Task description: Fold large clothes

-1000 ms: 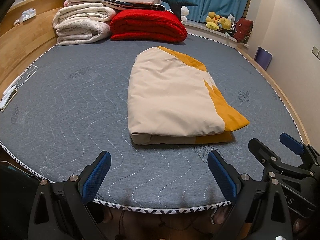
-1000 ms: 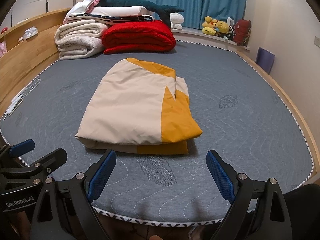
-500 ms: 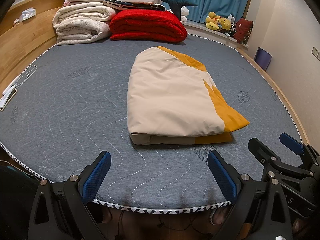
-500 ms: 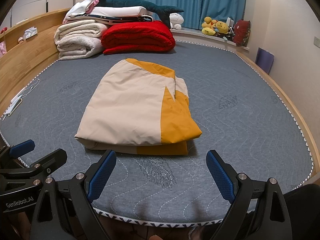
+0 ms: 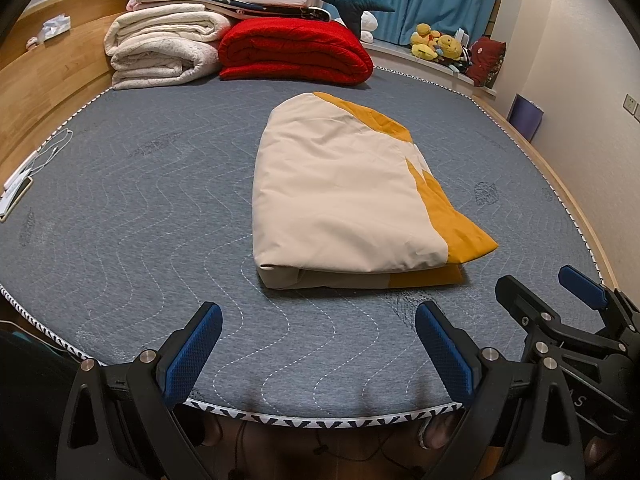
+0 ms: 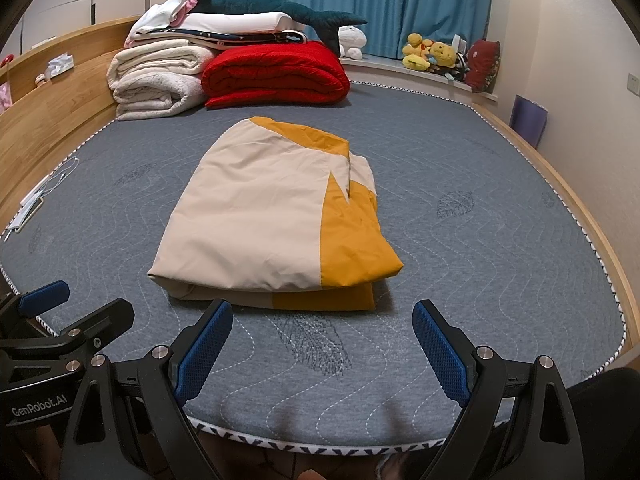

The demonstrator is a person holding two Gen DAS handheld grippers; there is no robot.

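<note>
A cream and mustard garment (image 5: 344,196) (image 6: 272,216) lies folded into a thick rectangle in the middle of the grey quilted mattress (image 5: 120,208) (image 6: 480,240). My left gripper (image 5: 318,340) hovers over the mattress's near edge, open, nothing between its blue pads, just short of the fold's front edge. My right gripper (image 6: 322,338) is open too, empty, close to the garment's near edge. In the left wrist view the right gripper (image 5: 560,308) shows at the right; in the right wrist view the left gripper (image 6: 60,312) shows at the left.
Folded white blankets (image 5: 160,48) and a red blanket (image 5: 296,52) are stacked at the head of the bed, with a plush shark (image 6: 276,6) on top. Wooden bed frame (image 5: 40,92) on the left, soft toys (image 5: 436,46) on the sill, a cable and phone (image 5: 24,176) at the mattress's left edge.
</note>
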